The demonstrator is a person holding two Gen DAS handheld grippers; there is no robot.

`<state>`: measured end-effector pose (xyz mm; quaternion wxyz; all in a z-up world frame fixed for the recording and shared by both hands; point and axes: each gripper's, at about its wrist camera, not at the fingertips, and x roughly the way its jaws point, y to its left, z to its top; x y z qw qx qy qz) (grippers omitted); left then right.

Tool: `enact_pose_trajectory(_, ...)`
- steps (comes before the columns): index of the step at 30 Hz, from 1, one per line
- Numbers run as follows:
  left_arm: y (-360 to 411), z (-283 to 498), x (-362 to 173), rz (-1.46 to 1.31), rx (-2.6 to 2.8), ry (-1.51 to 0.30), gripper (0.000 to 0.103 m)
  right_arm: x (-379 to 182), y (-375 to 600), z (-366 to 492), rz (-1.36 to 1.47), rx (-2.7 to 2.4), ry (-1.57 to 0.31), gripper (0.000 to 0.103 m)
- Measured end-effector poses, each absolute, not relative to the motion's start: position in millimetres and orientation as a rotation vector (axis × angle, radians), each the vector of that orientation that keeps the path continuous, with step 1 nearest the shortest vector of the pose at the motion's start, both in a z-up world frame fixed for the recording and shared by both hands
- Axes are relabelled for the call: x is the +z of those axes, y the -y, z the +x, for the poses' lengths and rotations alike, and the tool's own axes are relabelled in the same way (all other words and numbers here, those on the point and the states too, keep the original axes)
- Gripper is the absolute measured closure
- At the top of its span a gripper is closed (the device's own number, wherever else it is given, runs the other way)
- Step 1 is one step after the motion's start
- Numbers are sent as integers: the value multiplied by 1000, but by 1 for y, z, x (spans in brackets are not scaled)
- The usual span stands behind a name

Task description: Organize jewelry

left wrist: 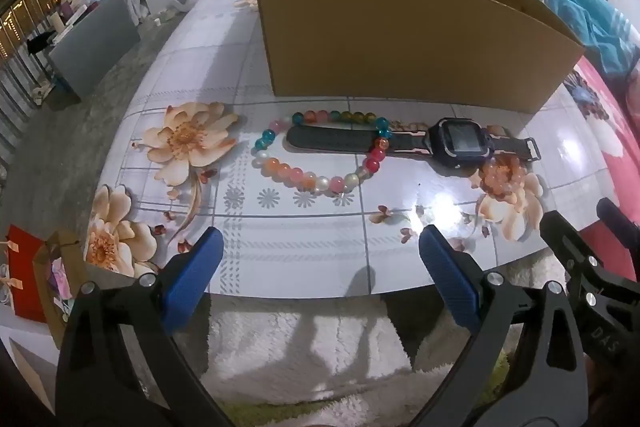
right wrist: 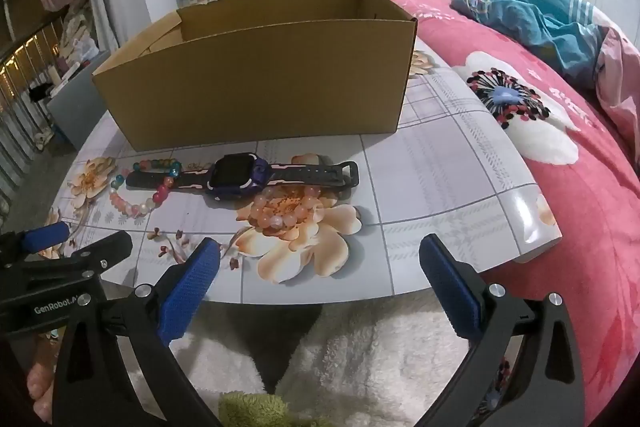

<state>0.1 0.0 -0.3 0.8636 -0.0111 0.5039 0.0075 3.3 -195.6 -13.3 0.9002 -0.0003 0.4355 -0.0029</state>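
Note:
A multicoloured bead bracelet (left wrist: 320,151) lies on the floral table, looped over the strap of a dark smartwatch (left wrist: 456,141). A peach bead bracelet (left wrist: 502,175) lies on a printed flower right of the watch. An open cardboard box (left wrist: 400,39) stands behind them. My left gripper (left wrist: 320,259) is open and empty at the table's near edge. In the right wrist view the watch (right wrist: 236,175), multicoloured bracelet (right wrist: 144,187), peach bracelet (right wrist: 284,207) and box (right wrist: 260,83) lie ahead. My right gripper (right wrist: 320,267) is open and empty at the near edge.
The table (left wrist: 304,239) has a glossy tile-and-flower cover. A bed with a pink floral blanket (right wrist: 560,147) lies to the right. A white fluffy rug (right wrist: 360,355) lies below the table edge. A red gift bag (left wrist: 24,267) stands on the floor at left.

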Motion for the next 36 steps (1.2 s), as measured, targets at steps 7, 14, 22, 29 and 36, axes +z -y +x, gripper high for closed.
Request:
enact_pose_trajectory(7,7,-1,-2,-22,32,-1055,8,-14,196,4,3,-9,-903,6)
enact_pose_trajectory(14,4,-1,-6,-38,21,-1062,8,-14,196,5,8,-8,-913,6)
enact_pose_trajectory(22,-1,1,-7,-45,13,-1071,8,-14,196,5,8,-7,-916,6)
enact_pose_trajectory(29,-1,0,-7,-48,14,-1073,8,-15,194,6,2,-4,-918,6)
enact_pose_trajectory(36,-2,0,-7,-51,14,-1075,8,-15,193,5,5,-3,-918,6)
